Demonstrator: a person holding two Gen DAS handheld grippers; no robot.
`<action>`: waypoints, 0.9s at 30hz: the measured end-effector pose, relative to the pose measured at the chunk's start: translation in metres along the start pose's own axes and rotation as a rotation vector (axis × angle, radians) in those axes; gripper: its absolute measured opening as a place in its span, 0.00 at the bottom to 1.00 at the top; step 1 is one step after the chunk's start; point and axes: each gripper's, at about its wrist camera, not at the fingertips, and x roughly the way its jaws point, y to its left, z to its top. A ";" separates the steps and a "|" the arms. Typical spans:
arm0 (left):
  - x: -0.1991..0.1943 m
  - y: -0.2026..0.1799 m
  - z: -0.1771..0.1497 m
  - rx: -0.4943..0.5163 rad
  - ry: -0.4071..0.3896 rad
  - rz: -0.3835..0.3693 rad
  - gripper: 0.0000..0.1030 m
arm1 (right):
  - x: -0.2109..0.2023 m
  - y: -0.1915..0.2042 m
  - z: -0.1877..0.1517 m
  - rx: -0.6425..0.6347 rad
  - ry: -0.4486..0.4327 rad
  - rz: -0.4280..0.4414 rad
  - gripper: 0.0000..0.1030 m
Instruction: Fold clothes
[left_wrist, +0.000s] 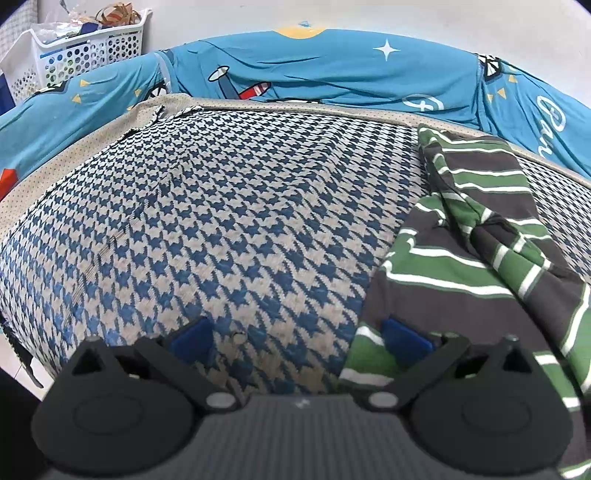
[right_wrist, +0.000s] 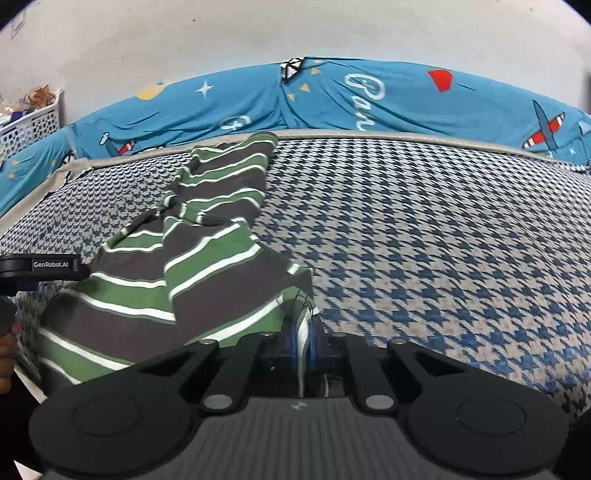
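A green, grey and white striped garment (right_wrist: 207, 236) lies rumpled on a blue and white houndstooth surface (right_wrist: 424, 236). My right gripper (right_wrist: 302, 341) is shut on the garment's near edge, with cloth pinched between its blue pads. In the left wrist view the same garment (left_wrist: 476, 251) lies to the right. My left gripper (left_wrist: 301, 341) is open, low over the surface; its right blue fingertip (left_wrist: 406, 341) is over the garment's near corner and its left fingertip (left_wrist: 192, 339) is over the bare surface. The left gripper also shows at the left edge of the right wrist view (right_wrist: 40, 267).
A blue cartoon-print sheet (left_wrist: 332, 70) is bunched along the far edge of the houndstooth surface (left_wrist: 229, 229), against a white wall. A white perforated basket (left_wrist: 77, 51) full of items stands at the far left. A beige border (left_wrist: 92, 129) runs round the surface.
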 end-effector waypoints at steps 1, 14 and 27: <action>-0.001 0.000 -0.001 0.004 0.002 -0.003 1.00 | 0.002 0.001 0.000 -0.001 0.006 -0.002 0.09; -0.017 0.004 -0.011 0.008 0.009 -0.028 1.00 | 0.012 0.001 0.000 0.037 0.030 -0.022 0.10; -0.024 0.012 -0.008 -0.018 -0.002 -0.023 1.00 | -0.002 0.008 0.009 0.028 -0.016 0.037 0.08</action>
